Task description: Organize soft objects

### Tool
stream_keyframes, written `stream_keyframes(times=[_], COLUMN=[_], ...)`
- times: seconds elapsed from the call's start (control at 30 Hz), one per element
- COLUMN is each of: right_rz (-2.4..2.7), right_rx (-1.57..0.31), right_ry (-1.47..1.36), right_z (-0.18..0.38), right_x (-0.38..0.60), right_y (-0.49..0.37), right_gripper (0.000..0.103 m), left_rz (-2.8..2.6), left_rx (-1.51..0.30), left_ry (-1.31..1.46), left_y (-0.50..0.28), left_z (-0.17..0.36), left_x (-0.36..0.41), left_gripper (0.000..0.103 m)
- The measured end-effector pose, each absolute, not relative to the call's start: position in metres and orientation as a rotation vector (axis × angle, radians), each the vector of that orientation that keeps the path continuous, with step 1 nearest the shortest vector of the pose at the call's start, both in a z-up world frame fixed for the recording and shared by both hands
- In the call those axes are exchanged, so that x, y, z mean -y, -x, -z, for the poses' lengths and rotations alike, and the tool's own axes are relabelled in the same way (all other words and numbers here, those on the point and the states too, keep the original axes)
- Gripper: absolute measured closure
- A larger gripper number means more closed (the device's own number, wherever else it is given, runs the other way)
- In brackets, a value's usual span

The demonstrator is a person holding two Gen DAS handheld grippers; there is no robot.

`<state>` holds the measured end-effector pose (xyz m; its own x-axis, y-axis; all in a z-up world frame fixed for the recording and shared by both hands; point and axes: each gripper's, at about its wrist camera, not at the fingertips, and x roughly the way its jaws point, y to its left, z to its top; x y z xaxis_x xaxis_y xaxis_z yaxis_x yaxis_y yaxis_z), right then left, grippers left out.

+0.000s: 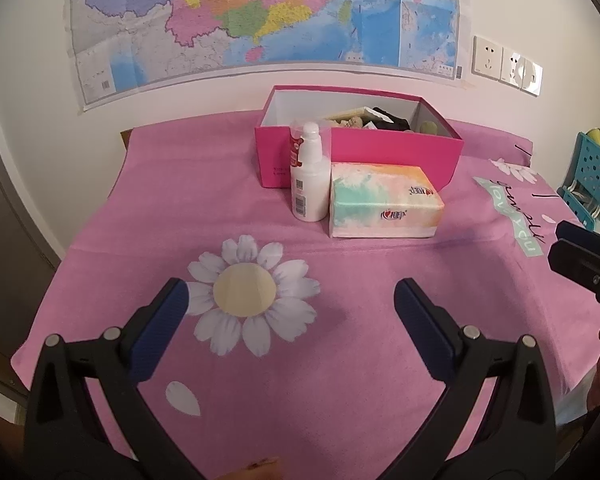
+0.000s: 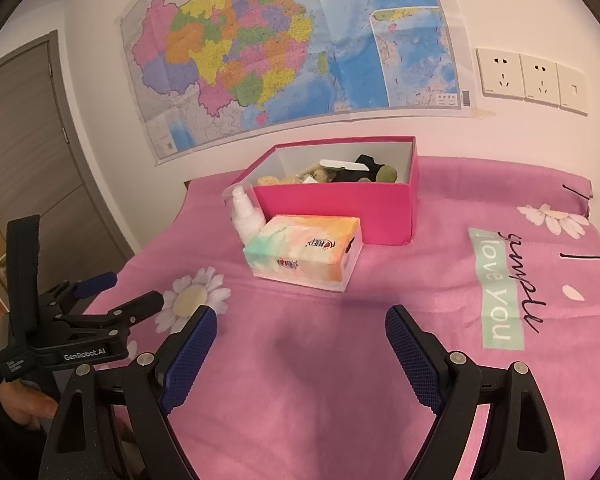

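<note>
A pink box (image 1: 380, 152) (image 2: 332, 204) stands at the back of the table and holds several soft items, some black (image 2: 360, 170) and some beige (image 2: 316, 172). A pastel tissue pack (image 1: 384, 202) (image 2: 306, 254) lies in front of it, beside a white pump bottle (image 1: 310, 176) (image 2: 246, 216). My left gripper (image 1: 292, 308) is open and empty above the daisy print (image 1: 246, 294). My right gripper (image 2: 300, 336) is open and empty over bare cloth. The left gripper also shows in the right wrist view (image 2: 120, 292), and the right gripper shows at the edge of the left wrist view (image 1: 580, 256).
A pink cloth (image 2: 340, 380) with daisy prints and lettering covers the table. A map (image 2: 292, 52) and wall sockets (image 2: 532, 80) are on the wall behind. A door (image 2: 24, 160) is at the left. A teal rack (image 1: 592, 184) stands to the right.
</note>
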<state>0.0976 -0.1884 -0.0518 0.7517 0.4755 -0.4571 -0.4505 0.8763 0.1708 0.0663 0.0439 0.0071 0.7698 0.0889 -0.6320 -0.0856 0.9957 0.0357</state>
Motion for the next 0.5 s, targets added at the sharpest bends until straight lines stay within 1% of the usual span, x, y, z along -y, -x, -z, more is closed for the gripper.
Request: stream_keyframes(times=[0.5], right_rz=[-0.508], right_rx=[-0.521], right_ry=[-0.047], right_z=[0.0542], right_x=[0.1885], right_y=[-0.0971], right_gripper=[0.015], left_rz=[-0.058], left_rx=[-0.702], left_ry=[0.004], left_y=[-0.0676], left_z=[-0.0055], left_x=[-0.0429], left_gripper=[0.0])
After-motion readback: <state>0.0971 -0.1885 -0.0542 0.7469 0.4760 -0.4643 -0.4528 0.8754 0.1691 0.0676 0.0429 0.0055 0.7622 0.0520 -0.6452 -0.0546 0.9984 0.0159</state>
